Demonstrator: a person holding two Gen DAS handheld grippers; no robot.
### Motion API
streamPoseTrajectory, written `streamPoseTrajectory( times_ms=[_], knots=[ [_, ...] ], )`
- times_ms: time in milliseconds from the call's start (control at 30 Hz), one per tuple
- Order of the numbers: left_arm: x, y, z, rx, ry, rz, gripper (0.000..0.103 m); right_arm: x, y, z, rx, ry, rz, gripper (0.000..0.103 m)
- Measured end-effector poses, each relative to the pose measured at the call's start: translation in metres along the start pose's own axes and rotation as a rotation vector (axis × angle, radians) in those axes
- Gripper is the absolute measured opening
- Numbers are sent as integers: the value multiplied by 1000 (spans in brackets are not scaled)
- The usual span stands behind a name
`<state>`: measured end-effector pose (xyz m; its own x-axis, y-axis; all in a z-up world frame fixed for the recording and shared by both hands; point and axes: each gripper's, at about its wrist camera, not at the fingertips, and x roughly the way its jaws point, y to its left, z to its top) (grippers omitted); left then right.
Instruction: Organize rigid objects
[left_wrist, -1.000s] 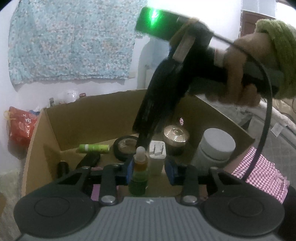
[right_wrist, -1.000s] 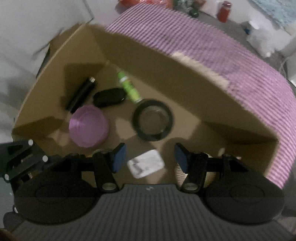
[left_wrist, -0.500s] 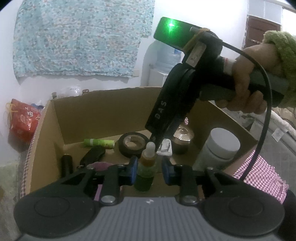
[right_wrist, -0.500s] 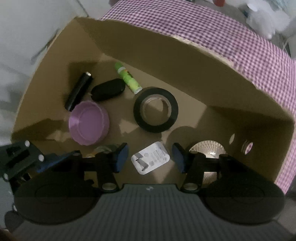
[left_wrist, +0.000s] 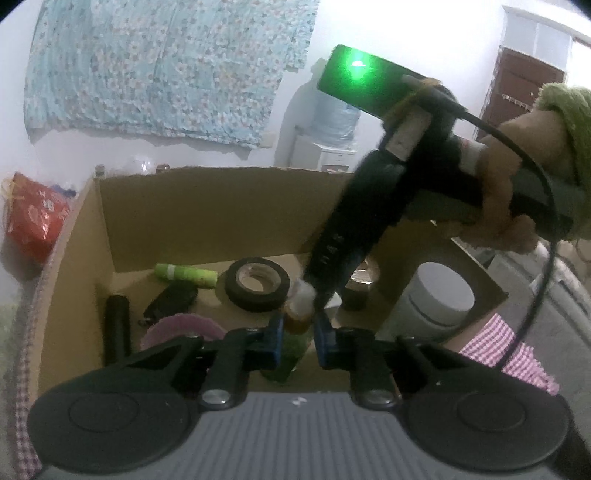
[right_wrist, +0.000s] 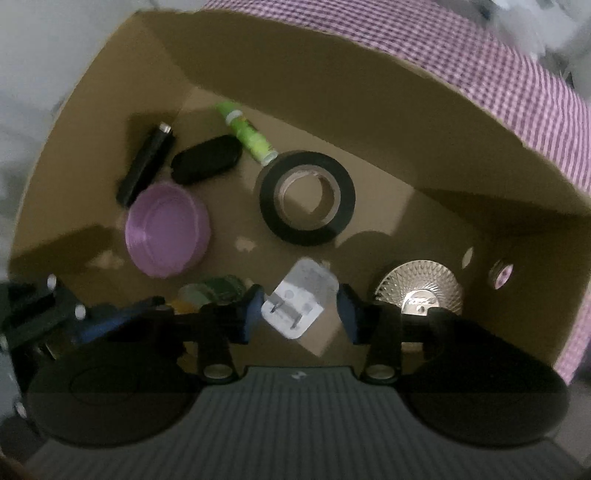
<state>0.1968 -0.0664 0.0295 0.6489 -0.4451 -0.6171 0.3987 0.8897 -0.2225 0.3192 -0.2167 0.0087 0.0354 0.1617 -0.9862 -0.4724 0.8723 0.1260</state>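
Cardboard box (right_wrist: 369, 110) walls crowd me, so my left tongs (left_wrist: 297, 341) clamp the dropper bottle (left_wrist: 295, 325) upright while my right tongs (right_wrist: 300, 314) are closing around the white charger (right_wrist: 299, 302).

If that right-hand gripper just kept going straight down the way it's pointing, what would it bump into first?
Most likely the white charger plug, which lies between the closing fingers of the right gripper. Whether they touch it yet is unclear. Under it is the cardboard box floor.

The left gripper (left_wrist: 297, 338) is clamped on the small green dropper bottle (left_wrist: 293, 334). The right gripper (right_wrist: 300, 314), pointing down at 12 o'clock, is closing around the white plug adapter (right_wrist: 299, 302).
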Motion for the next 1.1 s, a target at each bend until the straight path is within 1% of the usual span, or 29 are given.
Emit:
streamPoseTrajectory(
  times_ms=[33, 67, 167, 233, 367, 433, 467, 500, 533, 567, 633, 700, 733, 800, 900, 967, 1000, 1033, 1100],
  knots=[
    [0, 1, -1, -10, 0, -4, 17, -1, 2, -2, -21, 5, -10, 29],
    [1, 1, -1, -15, 0, -4, 17, -3, 5, -4, -51, 4, -30, 27],
    [1, 0, -1, -18, 3, -2, 17, -5, 8, -7, -97, 13, -67, 26],
    [0, 0, 0, -17, 7, 0, 17, -5, 10, -8, -131, 23, -77, 26],
    [1, -1, 2, -16, 11, 8, 20, -6, 9, -11, -159, 45, -92, 27],
    [2, -2, 2, -16, 10, 12, 22, -10, 7, -12, -145, 51, -76, 28],
    [2, -2, 1, -16, 9, 16, 23, -15, 8, -13, -145, 36, -67, 28],
    [2, -3, 1, -13, 9, 17, 24, -21, 11, -12, -152, 12, -60, 28],
    [2, -3, 1, -10, 8, 20, 25, -32, 13, -13, -155, -30, -39, 29],
    [2, -4, 0, -8, 7, 23, 26, -42, 14, -13, -153, -65, -13, 31],
    [3, -4, 0, -7, 6, 28, 26, -63, 19, -16, -149, -131, 48, 33],
    [3, -5, 0, -8, 5, 30, 26, -73, 26, -20, -166, -169, 101, 37],
    [3, -5, 1, -9, 5, 31, 27, -75, 29, -21, -169, -177, 118, 41],
    [3, -4, 1, -12, 5, 34, 28, -71, 35, -23, -172, -167, 154, 43],
    [1, -5, 0, -21, 4, 39, 30, -55, 40, -24, -177, -135, 136, 43],
    [2, -6, 0, -26, 6, 40, 30, -48, 40, -23, -161, -135, 114, 40],
    [1, -5, 0, -27, 6, 41, 29, -45, 38, -24, -152, -133, 111, 36],
    [1, -5, 0, -25, 5, 37, 28, -43, 38, -24, -146, -135, 111, 22],
    [0, -5, 1, -28, 5, 31, 20, -42, 39, -26, -146, -152, 104, 20]
  ],
)
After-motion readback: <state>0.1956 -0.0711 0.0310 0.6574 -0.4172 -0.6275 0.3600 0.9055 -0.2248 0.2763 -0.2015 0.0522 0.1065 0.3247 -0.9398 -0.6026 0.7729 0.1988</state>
